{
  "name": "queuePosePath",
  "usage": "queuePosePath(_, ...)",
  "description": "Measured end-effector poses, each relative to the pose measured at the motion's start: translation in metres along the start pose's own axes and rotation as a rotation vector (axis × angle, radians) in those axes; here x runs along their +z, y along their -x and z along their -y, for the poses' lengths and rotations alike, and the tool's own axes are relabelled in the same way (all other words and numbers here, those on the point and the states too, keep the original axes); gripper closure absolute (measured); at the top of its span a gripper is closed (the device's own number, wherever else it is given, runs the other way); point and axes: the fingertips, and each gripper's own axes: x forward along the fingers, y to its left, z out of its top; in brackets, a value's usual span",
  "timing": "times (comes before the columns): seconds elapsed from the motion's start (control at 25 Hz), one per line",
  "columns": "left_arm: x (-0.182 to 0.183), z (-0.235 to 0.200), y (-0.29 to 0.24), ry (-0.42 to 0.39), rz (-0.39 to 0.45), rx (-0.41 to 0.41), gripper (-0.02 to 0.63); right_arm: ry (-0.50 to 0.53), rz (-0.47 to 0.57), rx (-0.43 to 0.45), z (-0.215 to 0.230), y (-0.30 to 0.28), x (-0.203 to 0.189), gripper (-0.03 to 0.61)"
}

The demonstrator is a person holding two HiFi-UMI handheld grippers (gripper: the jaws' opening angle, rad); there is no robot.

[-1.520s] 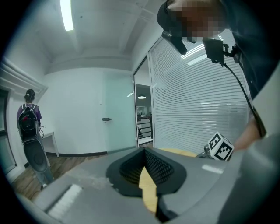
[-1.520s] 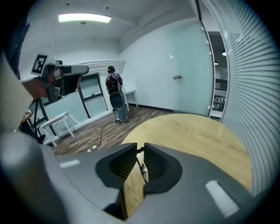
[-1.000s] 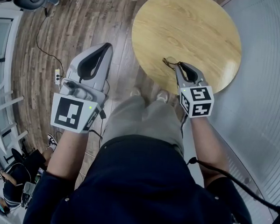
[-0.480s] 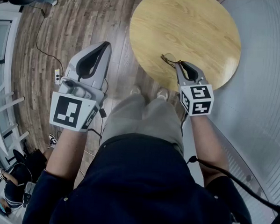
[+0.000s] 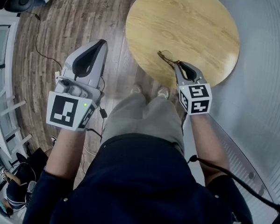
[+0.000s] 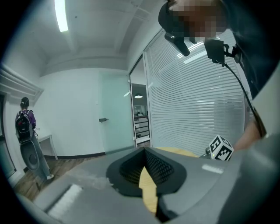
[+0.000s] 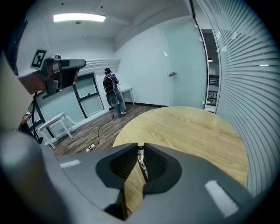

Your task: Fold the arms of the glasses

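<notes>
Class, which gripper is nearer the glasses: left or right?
Right. The right gripper is shut on the glasses at the table's near edge; the left gripper is over the floor, well to their left, empty.

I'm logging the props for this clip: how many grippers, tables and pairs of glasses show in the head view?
Grey handheld grippers: 2, the left gripper and the right gripper
Round light-wood table: 1
Thin brown-framed glasses, pinched in the right gripper's fingers: 1
Total: 4
</notes>
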Motion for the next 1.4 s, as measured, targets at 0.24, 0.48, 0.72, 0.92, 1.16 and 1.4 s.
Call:
queuePosePath(0.24,0.007,0.003,0.0,-0.004,-0.003,-0.01,0.611,-0.004,-0.002,0.003,-0.004,0.003,0.003,0.528)
queuePosePath(0.48,0.003,0.007,-0.002,-0.007,-0.01,-0.014,0.611,0.0,-0.011,0.009,-0.002,0.0,-0.005,0.528)
queuePosePath(0.72,0.001,0.006,0.001,-0.006,-0.011,-0.011,0.611,0.008,-0.026,0.013,-0.005,-0.001,-0.012,0.528)
queuePosePath(0.92,0.001,0.005,0.001,-0.004,-0.014,-0.008,0.611,0.008,-0.03,0.014,-0.005,-0.002,-0.015,0.528)
queuePosePath(1.16,-0.003,0.006,0.001,0.004,-0.028,0.004,0.611,0.007,-0.036,0.014,-0.003,-0.002,-0.019,0.528)
queuePosePath(1.4,-0.008,0.006,0.001,-0.008,-0.026,0.002,0.611,0.005,-0.04,0.019,-0.004,-0.006,-0.031,0.529)
